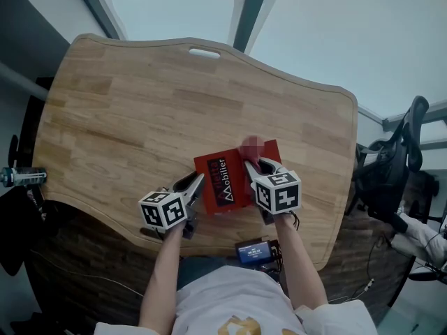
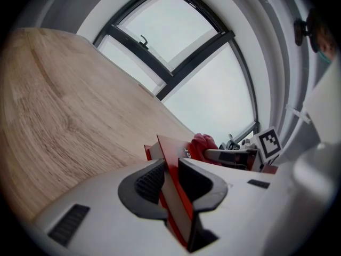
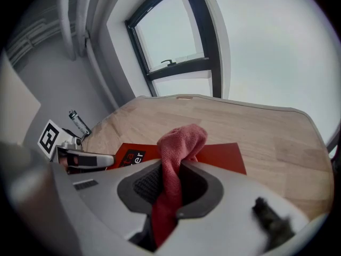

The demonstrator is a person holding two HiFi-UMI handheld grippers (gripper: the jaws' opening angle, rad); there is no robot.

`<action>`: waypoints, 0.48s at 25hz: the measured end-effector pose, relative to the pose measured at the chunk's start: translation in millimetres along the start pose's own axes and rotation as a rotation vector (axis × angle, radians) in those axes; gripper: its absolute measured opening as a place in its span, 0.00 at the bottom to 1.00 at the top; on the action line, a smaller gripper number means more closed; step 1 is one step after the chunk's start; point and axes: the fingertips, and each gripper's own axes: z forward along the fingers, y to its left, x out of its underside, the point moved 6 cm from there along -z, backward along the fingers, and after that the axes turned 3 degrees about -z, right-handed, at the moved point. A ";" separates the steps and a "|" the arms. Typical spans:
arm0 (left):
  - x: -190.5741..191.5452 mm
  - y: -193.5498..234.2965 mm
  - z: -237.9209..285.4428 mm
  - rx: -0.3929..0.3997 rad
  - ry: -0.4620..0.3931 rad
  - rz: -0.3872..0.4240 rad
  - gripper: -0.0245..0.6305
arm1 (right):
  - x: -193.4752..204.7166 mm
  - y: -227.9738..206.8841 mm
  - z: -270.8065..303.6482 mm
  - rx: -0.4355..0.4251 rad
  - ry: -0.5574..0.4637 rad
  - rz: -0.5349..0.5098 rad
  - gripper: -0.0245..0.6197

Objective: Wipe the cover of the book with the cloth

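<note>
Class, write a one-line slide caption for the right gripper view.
Right gripper clamps a red cloth, red book on the table beyond.

Wooden table (image 1: 140,103) by bright window (image 2: 176,41), possibly a chair (image 1: 380,176).

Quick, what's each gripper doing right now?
Left gripper: closed on the red book, at its edge.
Right gripper: closed on the red cloth.

"Mobilier" on the book (image 1: 225,181) (white print)
</note>
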 end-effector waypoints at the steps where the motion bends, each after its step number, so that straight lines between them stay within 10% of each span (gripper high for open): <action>1: 0.1 0.3 0.0 0.001 -0.001 -0.002 0.17 | 0.2 -2.3 -0.6 0.001 0.000 0.008 0.15; 12: 0.4 0.8 0.1 0.006 -0.001 -0.005 0.17 | 2.4 -24.1 -8.7 0.036 -0.017 0.066 0.15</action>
